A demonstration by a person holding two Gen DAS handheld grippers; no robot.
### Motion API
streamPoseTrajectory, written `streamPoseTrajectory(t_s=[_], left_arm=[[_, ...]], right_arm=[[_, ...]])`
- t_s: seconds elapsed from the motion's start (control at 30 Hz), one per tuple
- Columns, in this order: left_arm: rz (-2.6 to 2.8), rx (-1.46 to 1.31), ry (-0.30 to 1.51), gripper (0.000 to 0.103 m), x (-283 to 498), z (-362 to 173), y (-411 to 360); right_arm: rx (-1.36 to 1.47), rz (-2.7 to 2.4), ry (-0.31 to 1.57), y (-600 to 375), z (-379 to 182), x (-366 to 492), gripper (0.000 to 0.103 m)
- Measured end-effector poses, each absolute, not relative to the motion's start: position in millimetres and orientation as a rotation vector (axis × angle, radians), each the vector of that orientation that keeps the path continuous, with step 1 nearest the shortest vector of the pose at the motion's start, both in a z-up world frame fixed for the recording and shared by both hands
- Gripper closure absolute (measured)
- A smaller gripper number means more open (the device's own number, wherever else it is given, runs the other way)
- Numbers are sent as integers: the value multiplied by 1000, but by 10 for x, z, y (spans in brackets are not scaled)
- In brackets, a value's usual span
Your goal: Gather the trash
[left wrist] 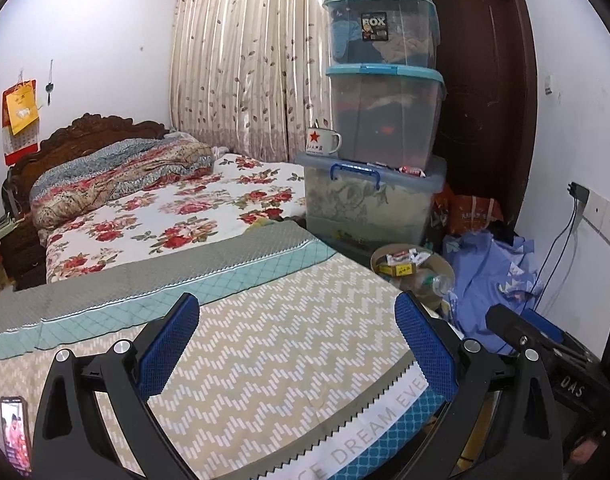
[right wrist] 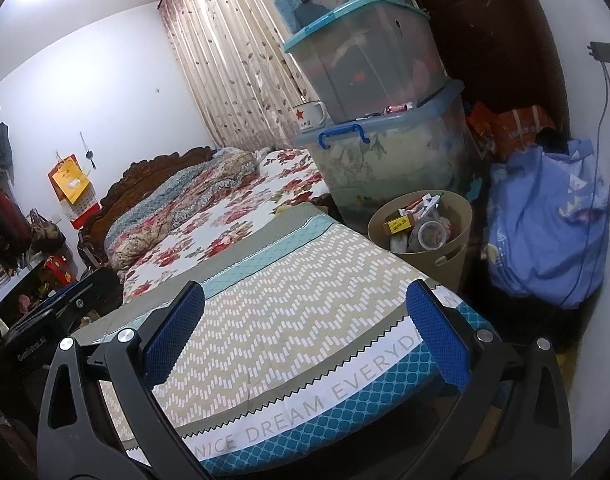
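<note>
Right now your left gripper (left wrist: 297,344) and right gripper (right wrist: 305,340) both hang over the near end of the zigzag bedspread (right wrist: 289,304), jaws spread wide and holding nothing. Off the bed's right edge, the tan trash bin (right wrist: 445,256) stands heaped with wrappers, just in front of the stacked storage boxes (right wrist: 385,152).

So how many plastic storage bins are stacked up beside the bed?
3, in one stack: the bottom bin with blue handles, the middle bin on its lid, the top bin labelled BOX. Others could be hidden behind.
</note>
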State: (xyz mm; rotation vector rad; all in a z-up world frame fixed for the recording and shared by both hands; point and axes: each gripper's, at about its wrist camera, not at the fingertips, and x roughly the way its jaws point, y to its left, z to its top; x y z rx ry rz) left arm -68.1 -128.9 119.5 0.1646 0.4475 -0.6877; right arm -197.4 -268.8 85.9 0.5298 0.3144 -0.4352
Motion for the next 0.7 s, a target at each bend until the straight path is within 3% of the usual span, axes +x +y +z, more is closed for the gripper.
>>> streamPoseTrajectory(t_s=[0.7], left_arm=[[-612, 195, 448, 8, -604, 1244, -1226]], right_arm=[[536, -407, 343, -2641, 800, -1925, 3]])
